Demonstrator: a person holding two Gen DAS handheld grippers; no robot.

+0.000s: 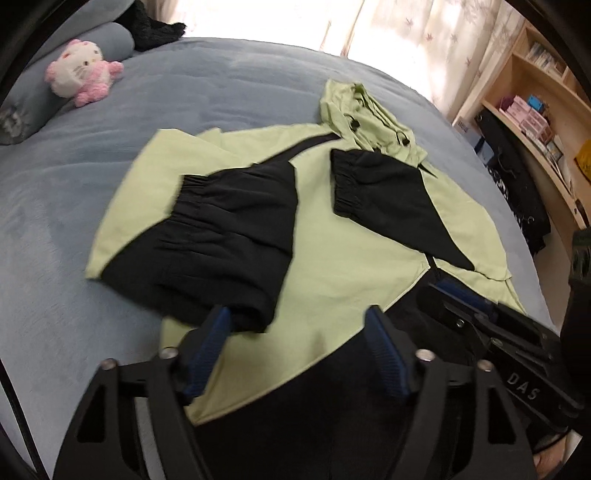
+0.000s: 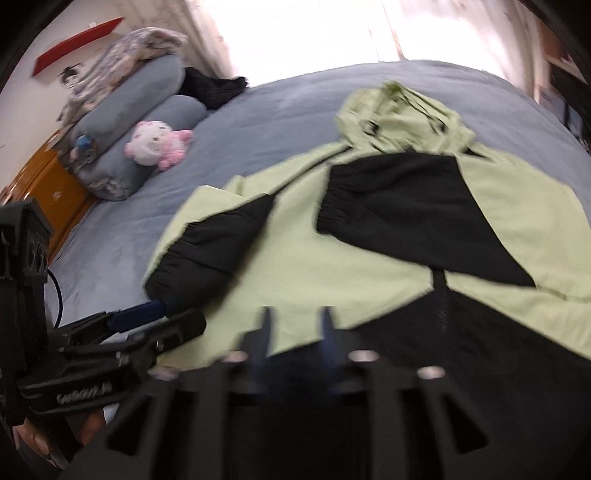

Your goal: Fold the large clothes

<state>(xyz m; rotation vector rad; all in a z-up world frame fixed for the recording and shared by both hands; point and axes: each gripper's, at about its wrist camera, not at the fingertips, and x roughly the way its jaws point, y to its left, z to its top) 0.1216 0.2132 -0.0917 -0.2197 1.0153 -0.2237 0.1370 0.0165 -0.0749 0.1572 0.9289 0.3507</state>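
Observation:
A light green and black hooded jacket [image 1: 325, 266] lies flat on the blue bed, hood at the far end, both black sleeves folded in across the chest. It also shows in the right wrist view [image 2: 332, 266]. My left gripper [image 1: 299, 321] is open and empty over the jacket's near hem, its left finger by the left sleeve cuff [image 1: 243, 317]. My right gripper [image 2: 295, 321] is open with a narrower gap and empty, just above the near hem; this view is blurred. Each gripper shows in the other's view, the right one [image 1: 458, 295] and the left one [image 2: 155, 314].
A pink and white plush cat [image 1: 79, 72] and grey pillows [image 2: 147, 96] lie at the head of the bed [image 1: 229, 85]. A black garment [image 1: 155, 26] lies by the curtain. Wooden shelves [image 1: 535, 99] with boxes stand on the right.

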